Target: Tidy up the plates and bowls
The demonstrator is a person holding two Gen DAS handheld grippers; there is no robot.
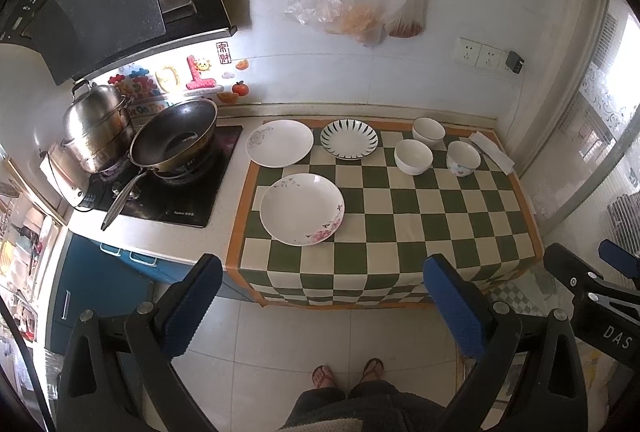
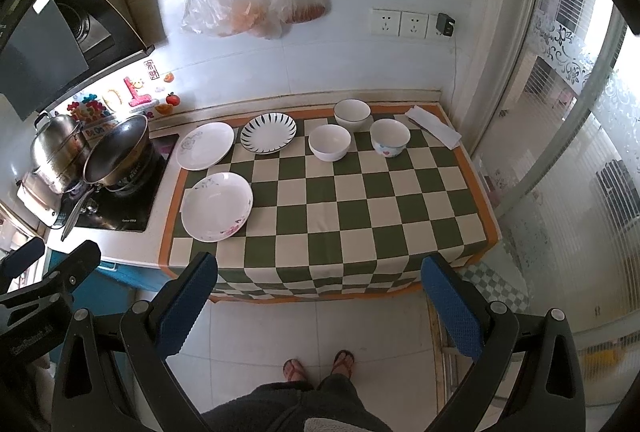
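Both claws hung spread and empty over the floor, short of the desk [image 1: 400,232]. The plates [image 1: 302,208] lay ahead of the left claw [image 1: 324,306]; the bowls [image 2: 330,142] lay ahead of the right claw [image 2: 320,306], further back.

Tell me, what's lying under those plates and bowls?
A green-and-cream checkered cloth with an orange border covers the counter and hangs over its front edge. The counter surface beneath the cloth is hidden.
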